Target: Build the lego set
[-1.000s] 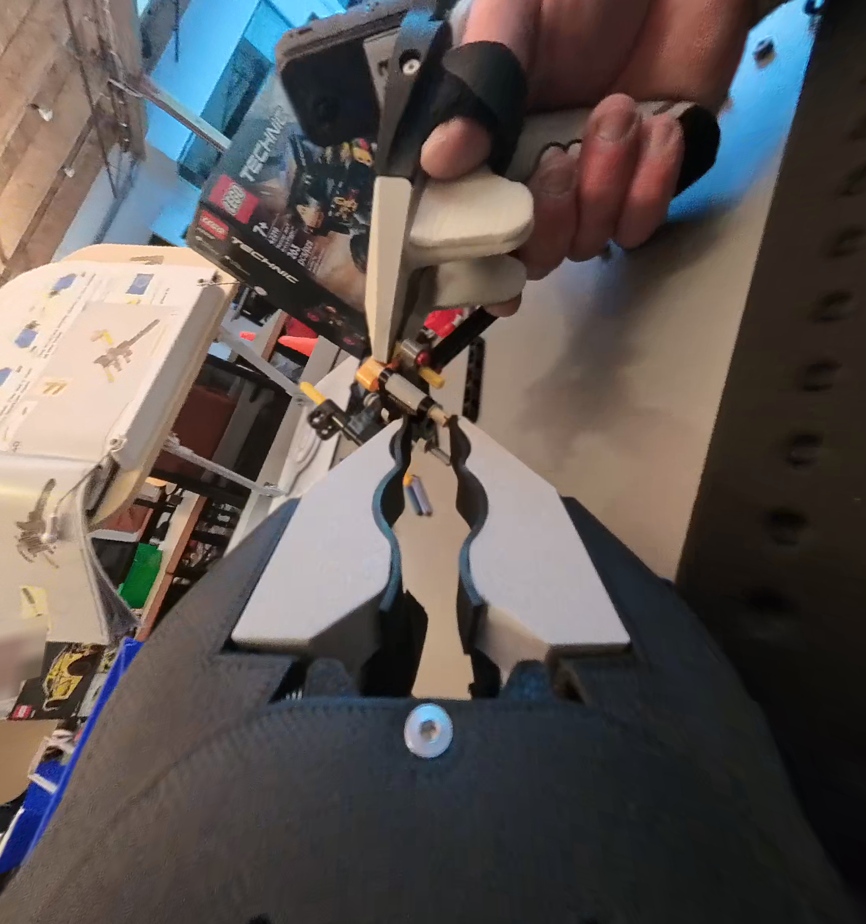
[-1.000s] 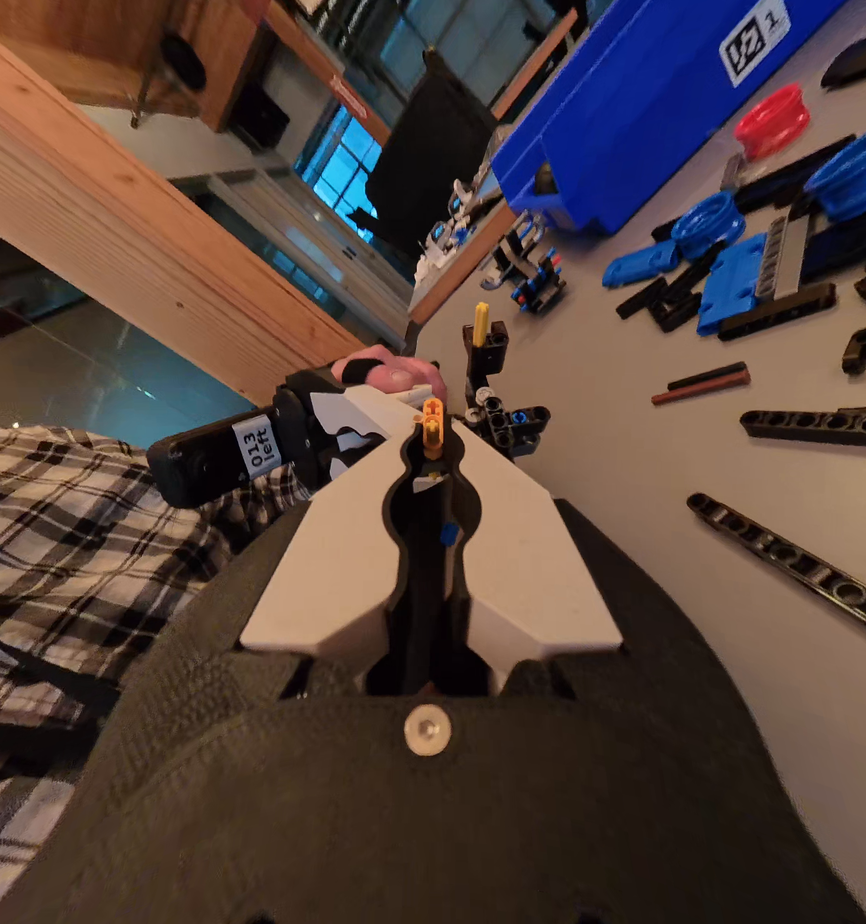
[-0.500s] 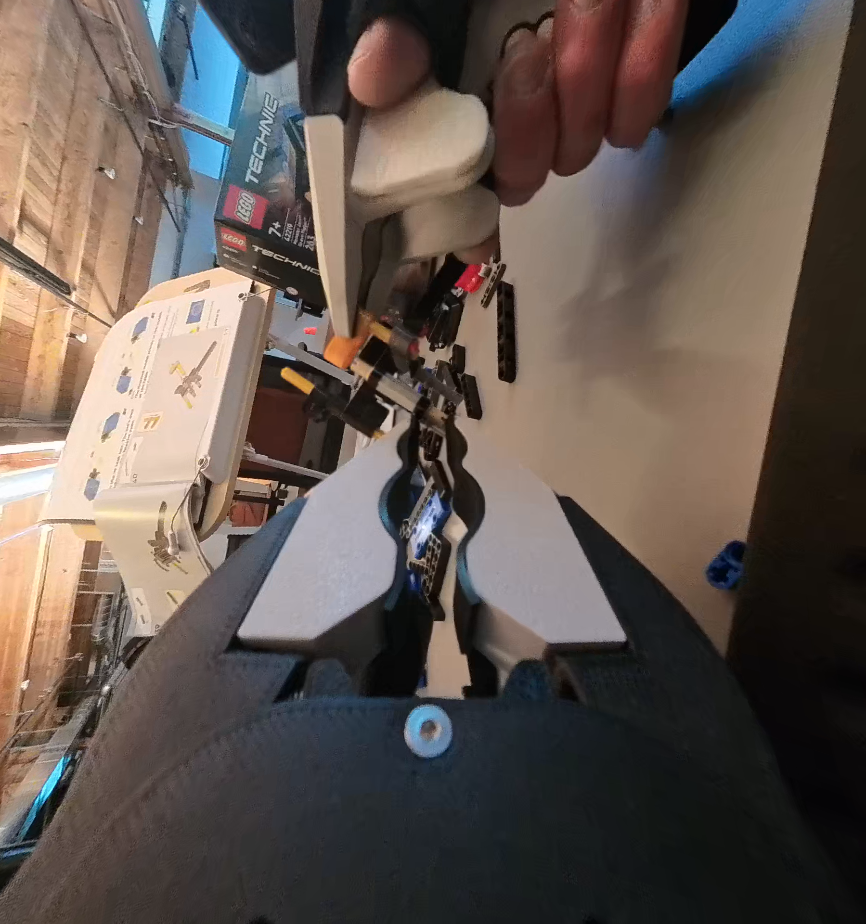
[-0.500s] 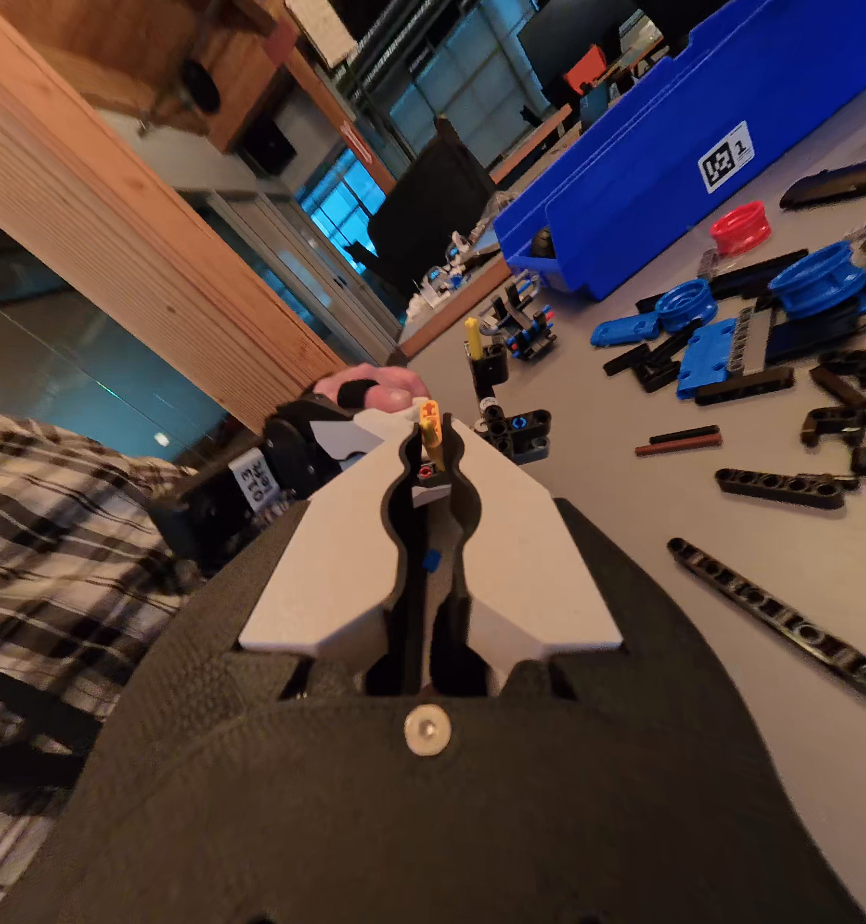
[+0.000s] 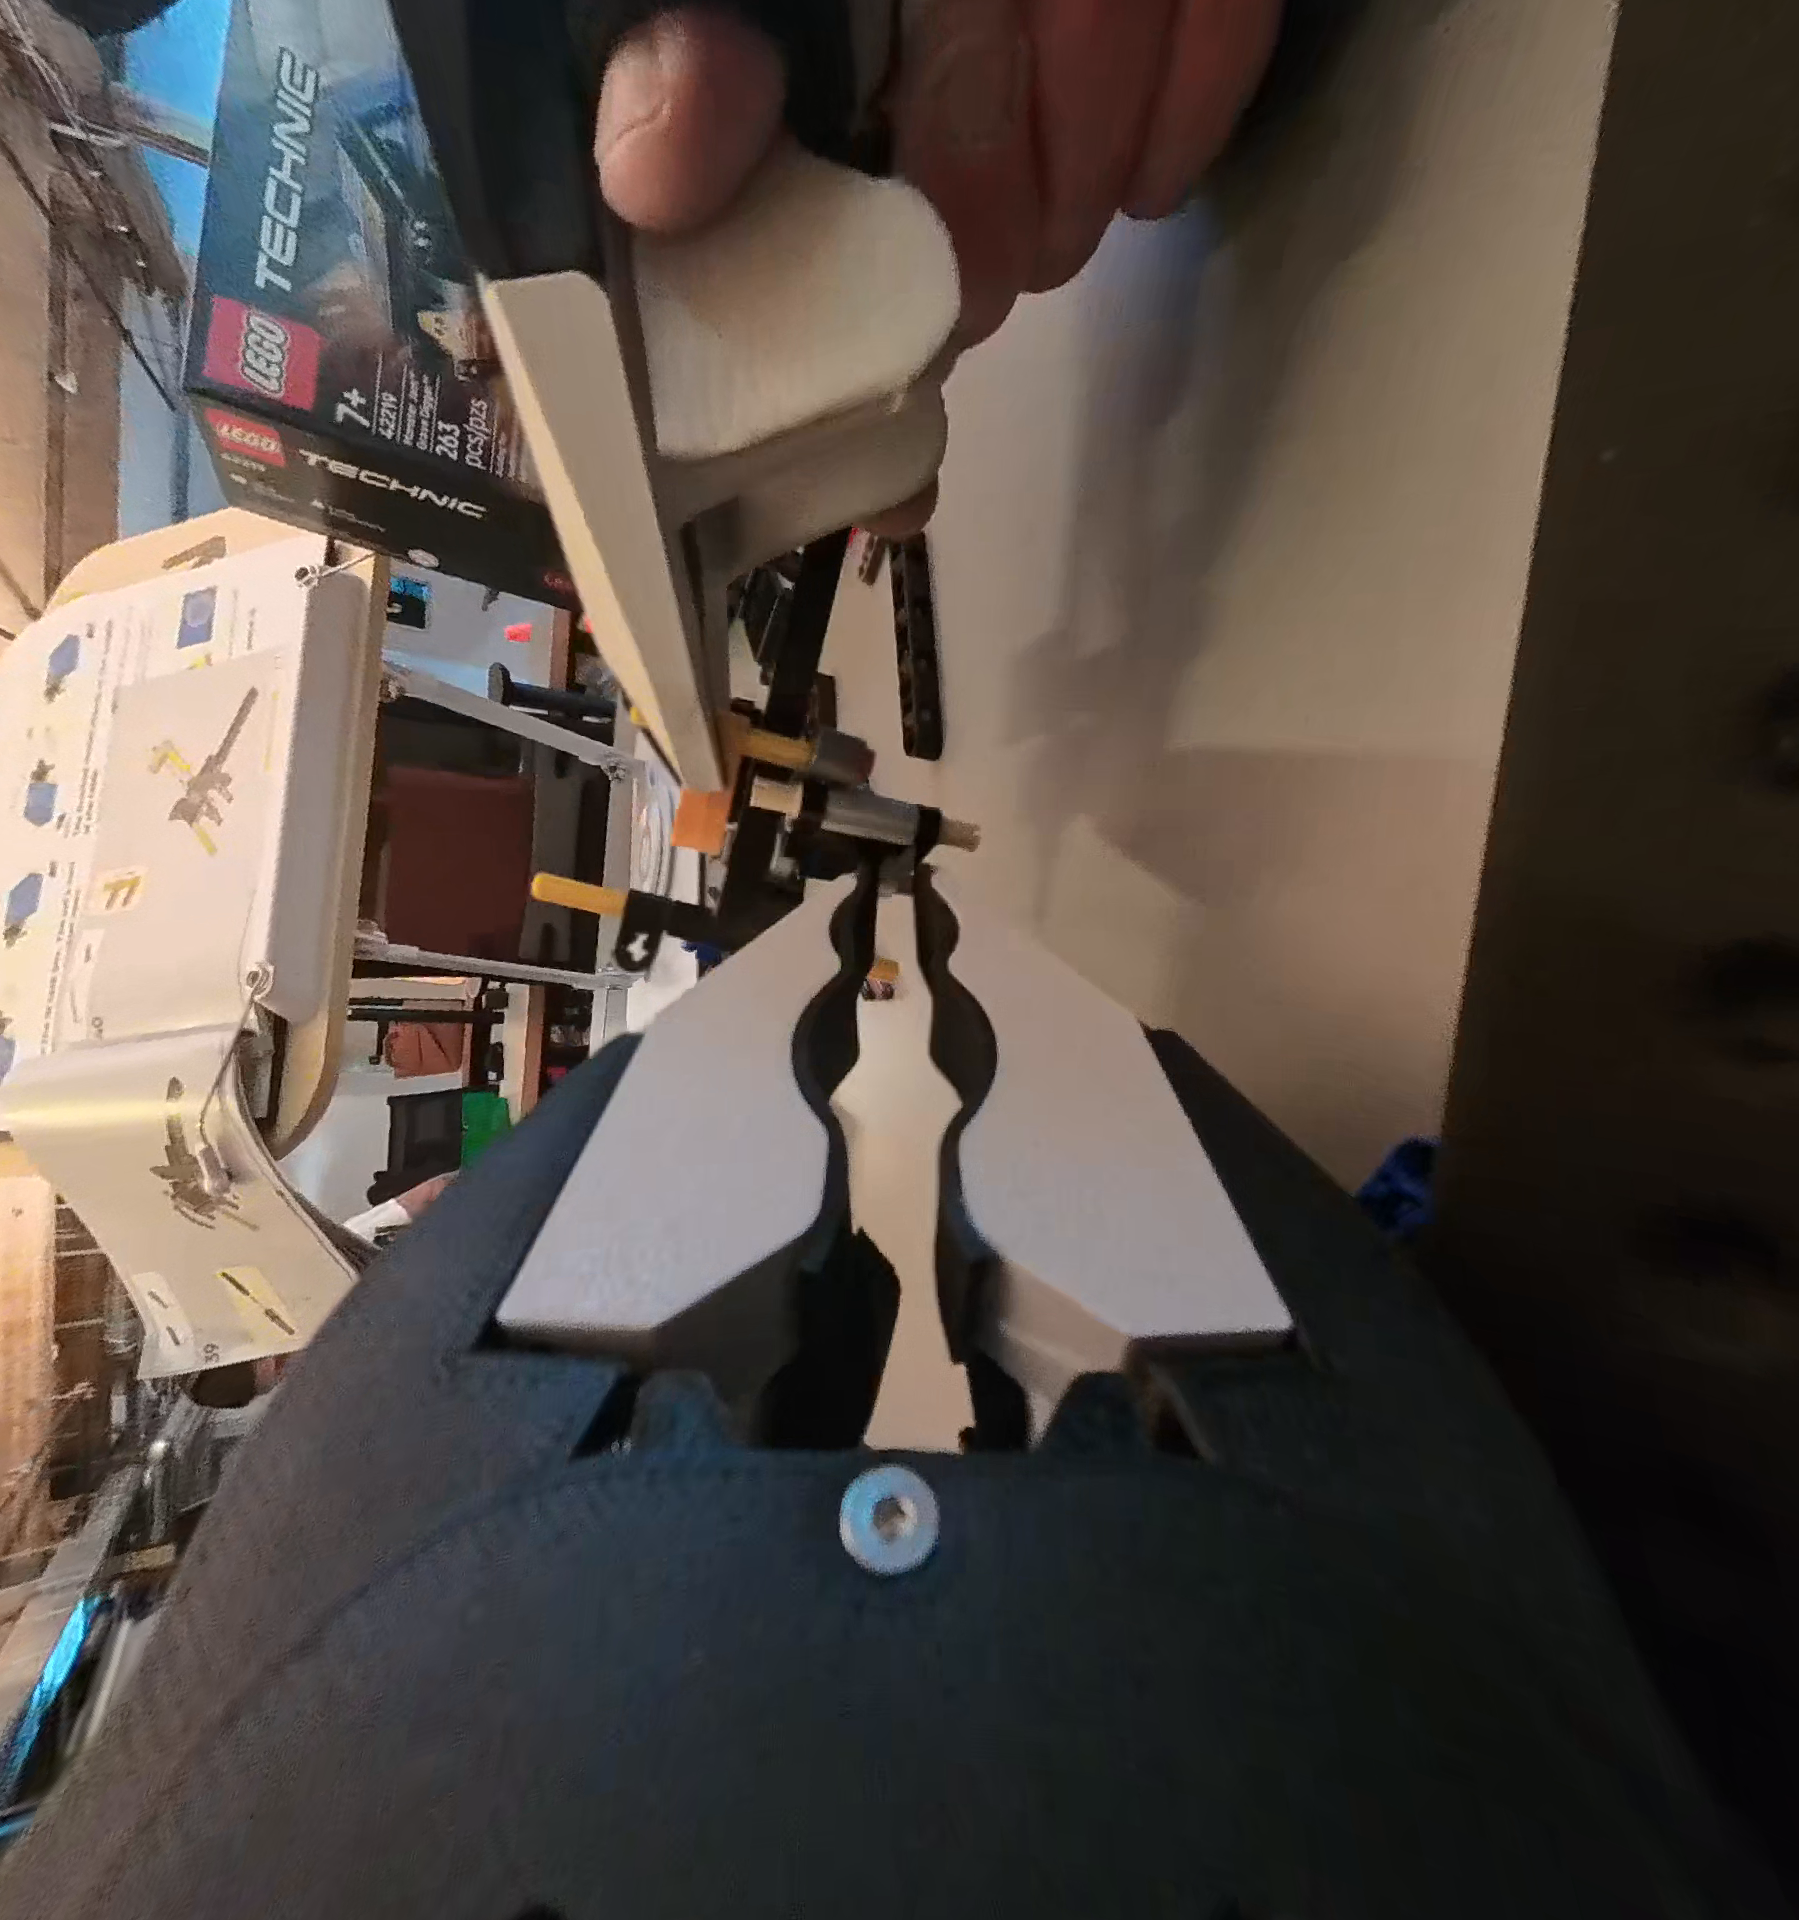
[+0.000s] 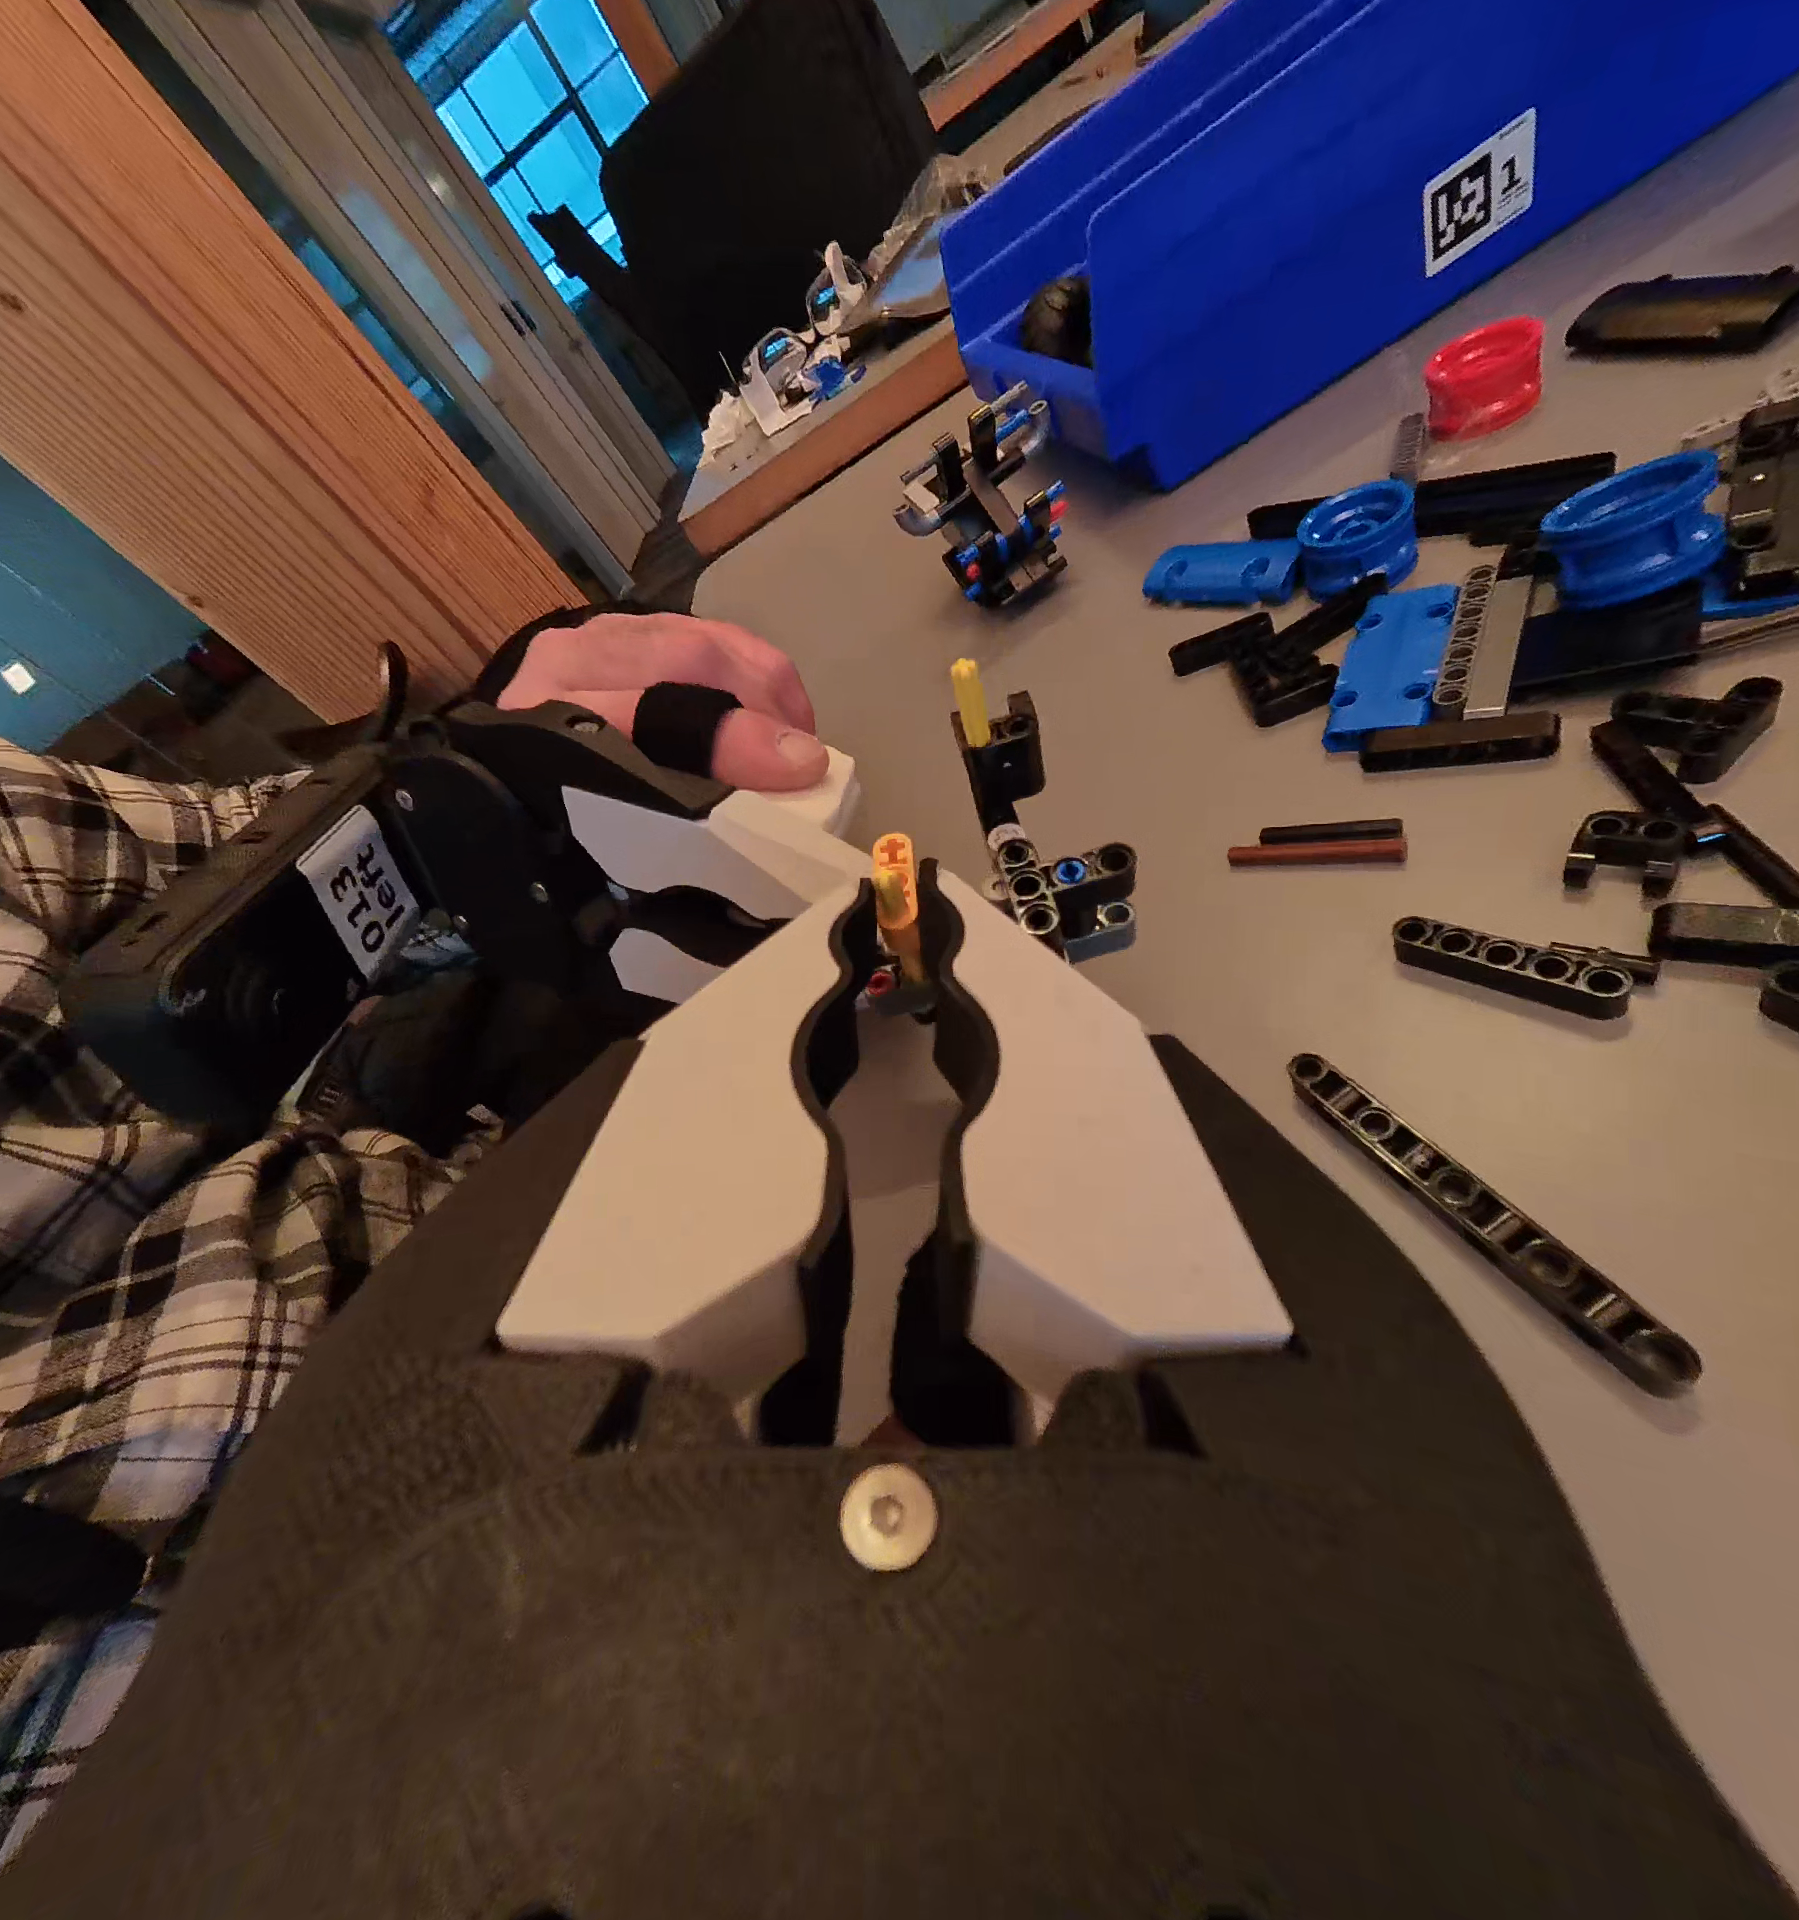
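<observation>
A small lego assembly [image 5: 801, 821] of black beams, a grey cylinder, yellow axles and an orange connector is held in the air between both grippers. My left gripper [image 5: 893, 899] is shut on a thin black part under the grey cylinder. My right gripper [image 6: 895, 904] is shut on the orange connector [image 6: 893, 862] at the assembly's other end. In the left wrist view its white finger [image 5: 614, 582] comes in from above, held by a hand. The rest of the assembly [image 6: 1066, 894] sticks out to the right, with a yellow axle [image 6: 968, 686] pointing up.
Loose black beams [image 6: 1487, 1216], blue rims [image 6: 1633, 530], a red rim [image 6: 1482, 374] and a small sub-assembly [image 6: 988, 509] lie on the grey table [image 6: 1238, 1039] by a blue bin [image 6: 1290, 229]. A lego box [image 5: 334, 343], an instruction booklet [image 5: 136, 831] and a dark perforated board [image 5: 1653, 831] stand around. My two grippers' fingertips are within a few centimetres of each other. Left tips and right tips are each some 25 cm from the small sub-assembly [image 6: 988, 509].
Both grippers have kept hold of the assembly and turned it. The right gripper now sits closer and larger in the left wrist view; the right wrist view has tilted down toward the table.
</observation>
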### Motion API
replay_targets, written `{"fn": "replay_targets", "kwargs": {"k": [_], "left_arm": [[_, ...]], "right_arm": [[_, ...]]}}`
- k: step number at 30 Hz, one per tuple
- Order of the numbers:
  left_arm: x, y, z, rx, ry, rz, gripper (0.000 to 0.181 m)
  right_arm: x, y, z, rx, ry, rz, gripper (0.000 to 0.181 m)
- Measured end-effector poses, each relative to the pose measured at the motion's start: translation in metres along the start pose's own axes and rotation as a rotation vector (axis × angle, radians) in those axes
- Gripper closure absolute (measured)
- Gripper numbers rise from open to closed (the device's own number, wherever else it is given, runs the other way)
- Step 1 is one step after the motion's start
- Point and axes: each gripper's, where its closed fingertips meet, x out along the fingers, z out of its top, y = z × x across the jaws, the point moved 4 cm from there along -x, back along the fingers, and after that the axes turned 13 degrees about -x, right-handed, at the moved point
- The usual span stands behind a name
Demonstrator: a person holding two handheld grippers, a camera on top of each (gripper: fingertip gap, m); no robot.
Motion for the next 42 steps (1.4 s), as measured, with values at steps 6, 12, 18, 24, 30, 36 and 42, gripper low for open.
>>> {"fn": "replay_targets", "kwargs": {"k": [6, 12, 18, 24, 30, 36, 42], "left_arm": [[0.004, -0.006, -0.005, -0.041, 0.033, -0.053, 0.168], [0.007, -0.010, -0.010, -0.122, 0.057, -0.114, 0.167], [0.002, -0.009, -0.012, -0.281, 0.033, -0.216, 0.159], [-0.002, -0.013, -0.010, -0.425, 0.016, -0.325, 0.148], [0.002, -0.010, -0.011, -0.427, 0.042, -0.291, 0.157], [0.005, -0.013, -0.012, -0.441, 0.054, -0.321, 0.169], [0.007, -0.011, -0.013, -0.472, 0.051, -0.352, 0.171]], "right_arm": [[0.004, 0.000, -0.010, -0.049, 0.095, -0.012, 0.176], [0.006, 0.002, -0.019, -0.135, 0.190, -0.002, 0.175], [0.006, 0.002, -0.023, -0.184, 0.226, -0.015, 0.176], [0.007, 0.003, -0.023, -0.213, 0.234, -0.017, 0.176], [0.010, 0.007, -0.025, -0.277, 0.259, -0.007, 0.176], [0.012, 0.009, -0.027, -0.384, 0.289, -0.041, 0.175], [0.012, 0.008, -0.026, -0.444, 0.308, -0.077, 0.176]]}}
